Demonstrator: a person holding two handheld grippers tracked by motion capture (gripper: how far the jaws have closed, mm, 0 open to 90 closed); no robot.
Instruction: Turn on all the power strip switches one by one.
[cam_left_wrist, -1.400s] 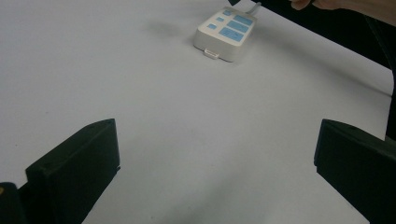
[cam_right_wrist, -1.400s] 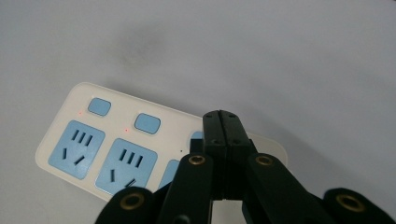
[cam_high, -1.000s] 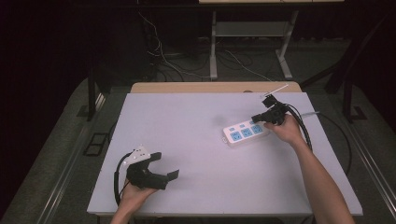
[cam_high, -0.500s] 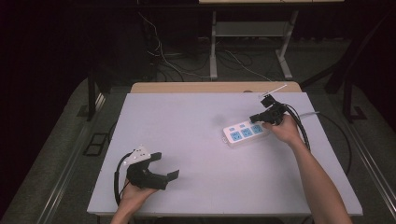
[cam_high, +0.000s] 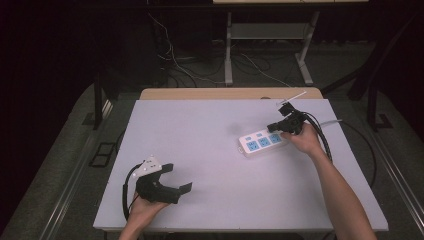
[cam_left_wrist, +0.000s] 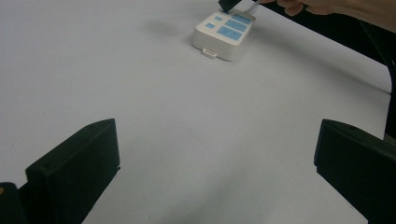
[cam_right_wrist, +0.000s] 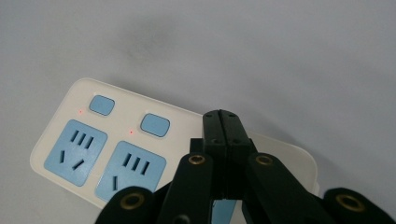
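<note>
The right gripper (cam_right_wrist: 227, 122), jaws pressed together, is hovering over the power strip (cam_high: 262, 142), its unpressed switches (cam_right_wrist: 154, 124) lying toward ten o'clock.

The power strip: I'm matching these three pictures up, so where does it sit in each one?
High view: the power strip lies right of the table's middle, under the right tongs.
Left gripper view: the power strip is at top centre, far beyond the open jaws.
Right gripper view: the power strip spans lower left, under the shut tongs.
Shared landmark: its blue sockets.
</note>
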